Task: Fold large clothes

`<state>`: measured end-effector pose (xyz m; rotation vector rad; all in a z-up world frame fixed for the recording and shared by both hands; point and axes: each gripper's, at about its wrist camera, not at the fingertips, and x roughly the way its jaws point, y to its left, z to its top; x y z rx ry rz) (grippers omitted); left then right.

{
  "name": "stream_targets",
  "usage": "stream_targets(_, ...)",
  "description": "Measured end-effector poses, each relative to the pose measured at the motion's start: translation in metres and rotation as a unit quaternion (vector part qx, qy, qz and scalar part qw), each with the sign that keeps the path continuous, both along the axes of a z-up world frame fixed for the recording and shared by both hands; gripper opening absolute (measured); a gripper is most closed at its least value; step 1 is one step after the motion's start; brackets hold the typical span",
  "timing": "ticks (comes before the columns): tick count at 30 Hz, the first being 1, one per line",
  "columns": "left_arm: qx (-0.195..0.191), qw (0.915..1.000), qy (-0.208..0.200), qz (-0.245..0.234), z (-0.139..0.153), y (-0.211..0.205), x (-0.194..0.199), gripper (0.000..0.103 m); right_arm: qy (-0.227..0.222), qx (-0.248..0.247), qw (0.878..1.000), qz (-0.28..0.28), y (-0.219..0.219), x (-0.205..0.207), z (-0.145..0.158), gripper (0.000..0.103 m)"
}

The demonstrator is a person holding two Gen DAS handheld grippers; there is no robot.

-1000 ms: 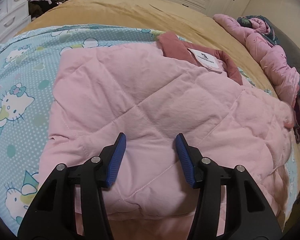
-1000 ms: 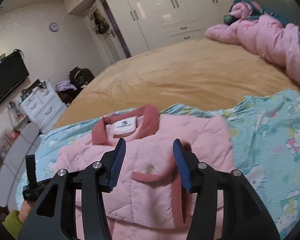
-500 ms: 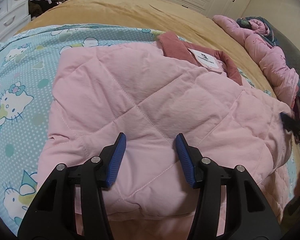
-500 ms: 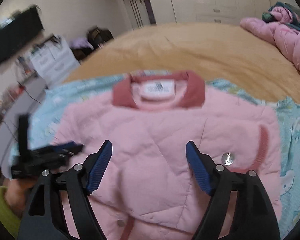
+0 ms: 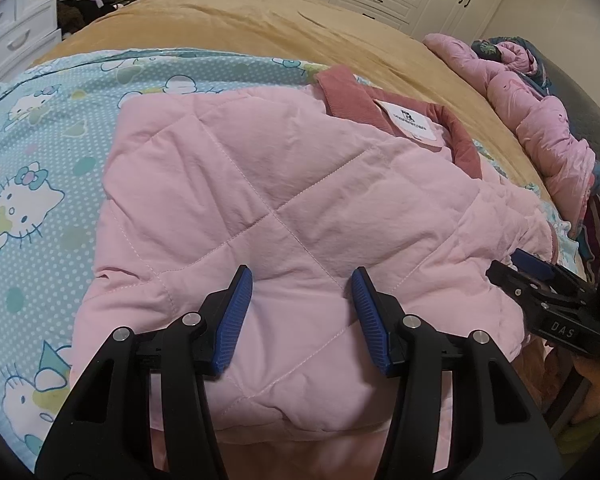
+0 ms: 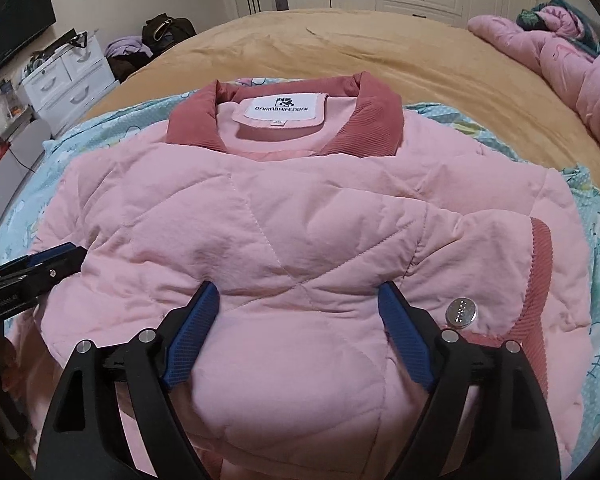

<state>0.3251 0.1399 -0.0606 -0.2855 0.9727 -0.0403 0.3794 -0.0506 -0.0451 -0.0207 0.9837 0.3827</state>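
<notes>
Now pink quilted jacket (image 6: pixel 284 216) lies on Hello Kitty sheet (image 5: pixel 40 168) on bed, sleeves folded in, collar (image 6: pixel 380 124) at far end. Left hand-held gripper (image 5: pixel 302 312) and right hand-held gripper (image 6: pixel 300 328) both spread wide, gripping nothing, poised over near hem, likely to fold it toward collar.

Jacket on the bed, a gripper at each side

The jacket (image 6: pixel 284 216) lies on a printed sheet (image 5: pixel 40 152) spread over the bed (image 6: pixel 340 44), collar (image 6: pixel 380 120) at the far end; left gripper (image 5: pixel 302 312) over its near left part, right gripper (image 6: pixel 298 320) over its near middle; a bundle of bedding (image 6: pixel 560 60) far right; drawers (image 6: pixel 64 80) far left
</notes>
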Motion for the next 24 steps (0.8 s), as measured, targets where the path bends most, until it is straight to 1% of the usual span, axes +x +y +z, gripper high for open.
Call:
stream_targets(3,-0.010,0.9999,-0.004,-0.001,0.001,0.002,-0.001,0.043,-0.001,0.027,1.000,-0.002,-0.005,-0.002,0.011,0.086)
stream_targets(6,-0.032,0.9995,-0.005,0.006,0.003,0.006,-0.004,0.044,-0.005,0.065,0.998,-0.009,-0.015,-0.014,0.025,0.094)
stream_targets(8,-0.044,0.9990,-0.005,0.003,0.007,0.005,-0.006,0.053,-0.009,0.070,0.997,-0.014,-0.019,-0.020,0.032,0.097)
stream_targets(10,-0.048,0.9988,-0.005,-0.005,0.011,0.002,-0.008,0.067,-0.014,0.080,0.997,-0.017,-0.023,-0.025,0.037,0.097)
stream_targets(11,-0.046,0.9989,-0.007,-0.007,0.014,-0.001,-0.010,0.070,-0.017,0.086,0.996,-0.019,-0.025,-0.028,0.040,0.097)
stream_targets(13,-0.045,0.9989,-0.007,-0.009,0.017,-0.004,-0.012,0.078,-0.021,0.100,0.995,-0.023,-0.030,-0.033,0.045,0.097)
stream_targets(14,-0.046,0.9989,-0.007,-0.010,0.018,-0.006,-0.014,0.080,-0.022,0.106,0.994,-0.023,-0.032,-0.035,0.048,0.097)
stream_targets(16,-0.049,0.9987,-0.007,-0.012,0.022,-0.007,-0.016,0.093,-0.023,0.110,0.993,-0.024,-0.035,-0.038,0.051,0.097)
stream_targets(20,-0.046,0.9989,-0.007,-0.009,0.030,-0.010,-0.022,0.094,-0.025,0.113,0.993,-0.025,-0.040,-0.043,0.057,0.097)
stream_targets(24,-0.052,0.9986,-0.009,-0.004,0.036,-0.009,-0.026,0.094,-0.029,0.118,0.992,-0.025,-0.042,-0.048,0.062,0.097)
